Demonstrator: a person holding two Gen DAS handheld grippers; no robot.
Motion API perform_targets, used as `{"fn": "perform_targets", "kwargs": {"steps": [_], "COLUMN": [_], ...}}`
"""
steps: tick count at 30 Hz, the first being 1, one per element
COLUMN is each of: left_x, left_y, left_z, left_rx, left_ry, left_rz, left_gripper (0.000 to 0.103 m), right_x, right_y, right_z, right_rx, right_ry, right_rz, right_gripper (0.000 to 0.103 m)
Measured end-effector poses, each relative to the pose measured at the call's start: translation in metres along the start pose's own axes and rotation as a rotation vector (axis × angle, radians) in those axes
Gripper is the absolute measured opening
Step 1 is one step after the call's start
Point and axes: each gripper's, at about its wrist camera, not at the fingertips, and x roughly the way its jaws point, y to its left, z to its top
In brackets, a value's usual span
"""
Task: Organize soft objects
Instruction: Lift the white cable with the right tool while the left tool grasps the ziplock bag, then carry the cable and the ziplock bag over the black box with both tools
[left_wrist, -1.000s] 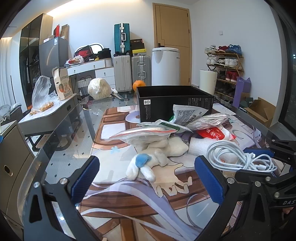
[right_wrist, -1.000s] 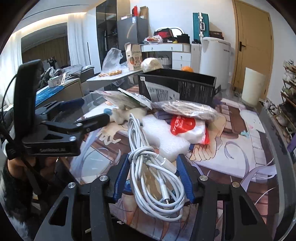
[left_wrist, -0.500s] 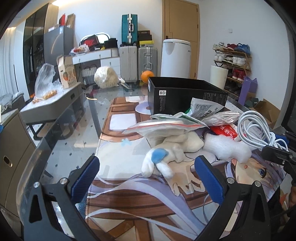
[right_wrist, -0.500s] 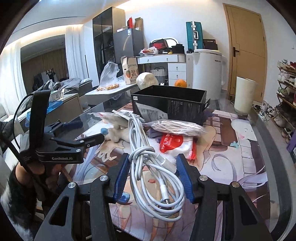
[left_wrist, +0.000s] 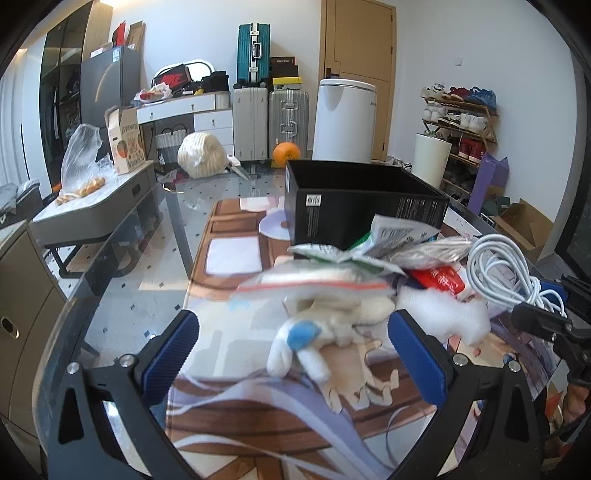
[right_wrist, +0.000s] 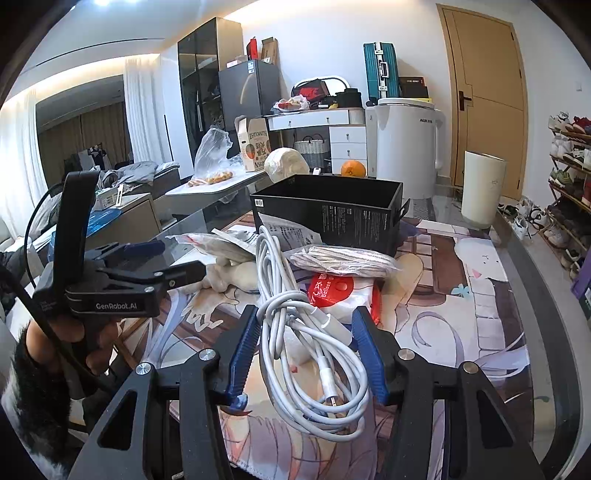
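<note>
My right gripper is shut on a coiled white cable and holds it above the table; the cable also shows in the left wrist view. My left gripper is open and empty, just in front of a white plush toy with a blue patch. Behind the toy lie a zip bag, several packets, a red-and-white pack and white foam. An open black box stands behind the pile; it also shows in the right wrist view.
The glass table carries an anime-print mat. An orange sits beyond the box. A grey side table stands left of the table. Suitcases, a white bin and a shoe rack line the far wall.
My right gripper has lifted the white cable up off the pile and toward the box. My left gripper has drifted left and nearer the plush toy, still open.
</note>
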Motion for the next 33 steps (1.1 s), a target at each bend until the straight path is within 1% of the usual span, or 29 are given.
{"fn": "perform_targets", "kwargs": {"steps": [6,11,13,15,16,17,18,19,20,23,28,31,33], "left_x": [0.014,0.029,0.034,0.038,0.040,0.040,0.040,0.040,0.039,0.036,0.025,0.017,0.009], "left_y": [-0.006,-0.002,-0.001,0.000,0.000,0.000,0.000,-0.001,-0.002,-0.004,-0.007,-0.007,-0.006], "left_z": [0.012,0.019,0.021,0.021,0.021,0.021,0.021,0.020,0.020,0.019,0.017,0.015,0.014], "left_rx": [-0.011,-0.048,-0.052,-0.061,-0.062,-0.059,-0.058,-0.056,-0.048,-0.030,-0.006,-0.001,-0.001], "left_ry": [0.045,0.094,0.109,0.121,0.126,0.130,0.131,0.129,0.124,0.110,0.068,0.046,0.024], "left_rz": [0.008,0.005,0.021,0.019,0.013,0.004,-0.001,-0.003,-0.013,-0.047,-0.060,-0.074,-0.084], "left_gripper": [0.103,0.103,0.102,0.101,0.099,0.093,0.091,0.085,0.073,0.053,0.042,0.039,0.038], "right_x": [0.002,0.004,0.005,0.006,0.007,0.007,0.008,0.009,0.009,0.011,0.011,0.011,0.013], "right_y": [0.000,0.000,0.000,-0.001,-0.001,-0.002,-0.002,-0.003,-0.003,-0.004,-0.003,-0.004,-0.005], "right_z": [0.002,0.003,0.003,0.004,0.004,0.005,0.005,0.005,0.006,0.008,0.008,0.009,0.011], "right_rx": [-0.003,-0.004,-0.003,-0.002,-0.003,-0.003,-0.001,0.000,-0.001,-0.002,-0.003,-0.002,-0.003], "right_ry": [0.000,0.003,0.003,0.004,0.005,0.005,0.007,0.008,0.008,0.009,0.011,0.011,0.010], "right_rz": [0.004,0.005,0.005,0.005,0.004,0.003,0.004,0.004,0.005,0.006,0.003,-0.001,-0.004], "right_gripper": [0.052,0.052,0.052,0.052,0.052,0.052,0.052,0.052,0.052,0.052,0.052,0.052,0.052]}}
